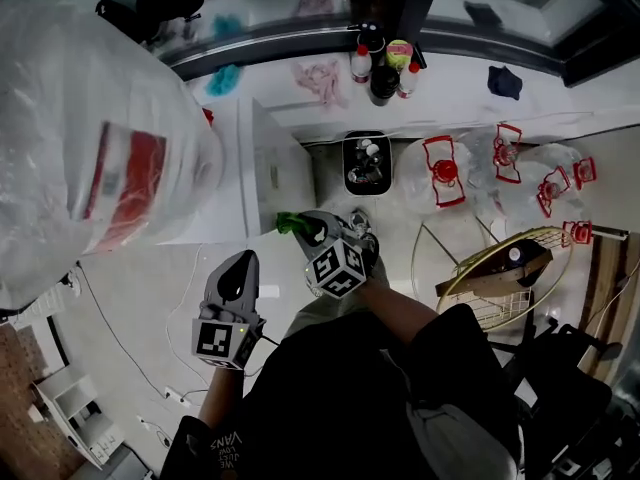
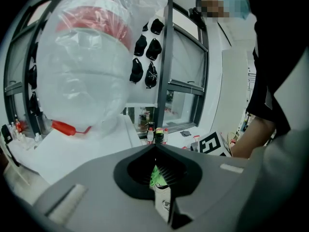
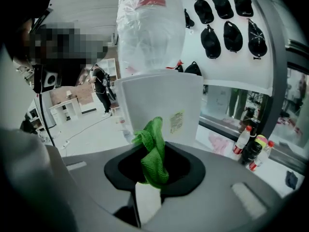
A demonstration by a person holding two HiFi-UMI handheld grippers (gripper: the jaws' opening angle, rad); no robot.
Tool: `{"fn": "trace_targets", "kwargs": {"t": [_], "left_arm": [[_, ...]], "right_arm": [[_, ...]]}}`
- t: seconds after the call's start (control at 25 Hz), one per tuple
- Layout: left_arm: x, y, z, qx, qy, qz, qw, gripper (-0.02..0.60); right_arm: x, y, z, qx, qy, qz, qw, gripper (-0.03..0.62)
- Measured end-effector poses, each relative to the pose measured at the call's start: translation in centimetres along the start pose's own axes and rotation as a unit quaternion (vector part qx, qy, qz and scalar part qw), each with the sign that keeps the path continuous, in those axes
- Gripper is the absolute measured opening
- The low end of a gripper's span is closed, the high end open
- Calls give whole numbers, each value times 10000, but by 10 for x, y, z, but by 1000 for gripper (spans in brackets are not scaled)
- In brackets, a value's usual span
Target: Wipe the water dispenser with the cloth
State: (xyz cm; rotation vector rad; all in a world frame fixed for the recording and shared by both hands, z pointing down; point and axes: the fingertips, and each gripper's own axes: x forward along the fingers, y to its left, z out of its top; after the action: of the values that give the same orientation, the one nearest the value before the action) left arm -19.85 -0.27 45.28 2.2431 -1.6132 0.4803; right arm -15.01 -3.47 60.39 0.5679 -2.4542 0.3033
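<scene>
1. Risk, grip: the cloth [image 3: 153,151] is pinched as a loose bunch, with its free end standing up above the jaws. In my judgement a hard drag across the panel could pull it out of the right gripper [image 3: 150,185].
2. Risk, load: the water dispenser [image 1: 275,163] carries a large bottle [image 1: 90,138] wrapped in slack plastic. A heavy sideways push might rock the bottle or snag the wrap.
3. Risk, coverage: only a small wad of cloth faces the panel, so the gripper's hard front could rub the surface instead.
4. Right gripper [image 1: 312,232]: jaws clamped on the green cloth [image 1: 290,222].
5. Left gripper [image 1: 240,264]: jaws drawn together. A sliver of green shows at their gap in the left gripper view; I cannot tell what it is. It hangs low, apart from the dispenser.
6. Position: the cloth sits at the right gripper's tip, just beside the dispenser's white side panel [image 3: 159,100] near a small label [image 3: 177,122]. Contact cannot be confirmed.
</scene>
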Motion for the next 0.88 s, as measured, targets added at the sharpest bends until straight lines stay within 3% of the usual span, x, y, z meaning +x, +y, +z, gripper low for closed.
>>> {"fn": "trace_targets", "kwargs": {"t": [0.16, 0.4, 0.88], "left_arm": [[-1, -4, 0, -16, 48, 108, 9999, 2], [-4, -1, -3, -131, 133, 452, 9988, 2], [-4, 5, -1, -516, 283, 1151, 9916, 2]], "right_arm": [[12, 12, 3, -116, 33, 214, 9997, 92], [37, -14, 10, -100, 227, 269, 9993, 92], [107, -124, 50, -202, 337, -67, 9992, 92]]}}
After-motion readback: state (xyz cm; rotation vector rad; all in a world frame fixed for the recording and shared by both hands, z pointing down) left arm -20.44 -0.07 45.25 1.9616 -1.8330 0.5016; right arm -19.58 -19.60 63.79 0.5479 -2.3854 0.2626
